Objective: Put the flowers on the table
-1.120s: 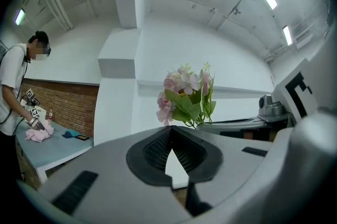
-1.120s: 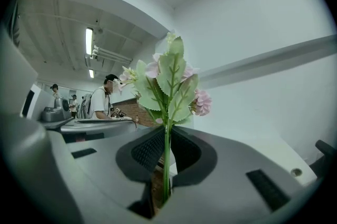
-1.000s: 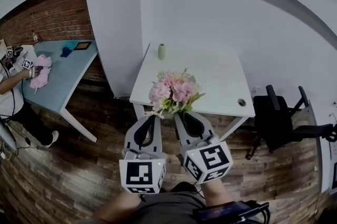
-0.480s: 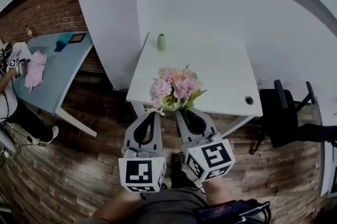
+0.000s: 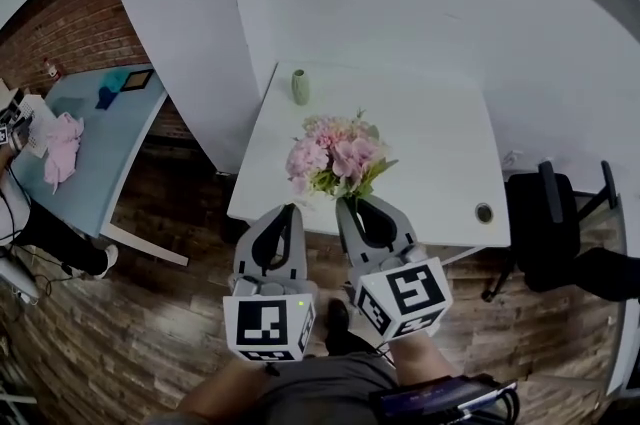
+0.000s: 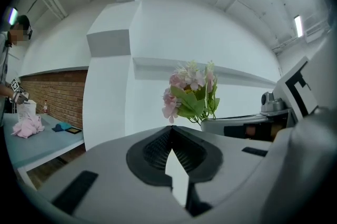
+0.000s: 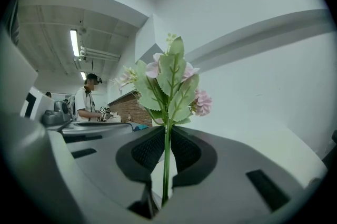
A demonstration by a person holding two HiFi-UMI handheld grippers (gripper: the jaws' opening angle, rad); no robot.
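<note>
- Flowers: pink blooms and green leaves; the thin stem stood upright, pinched between the jaws of the right gripper.
- Table: white, lying ahead of and below that gripper.

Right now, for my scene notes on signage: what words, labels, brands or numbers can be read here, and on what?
None readable.
The left marker cube and right marker cube bear only black-and-white square patterns, no letters.
The dark flat item on the blue table is too small to read.
</note>
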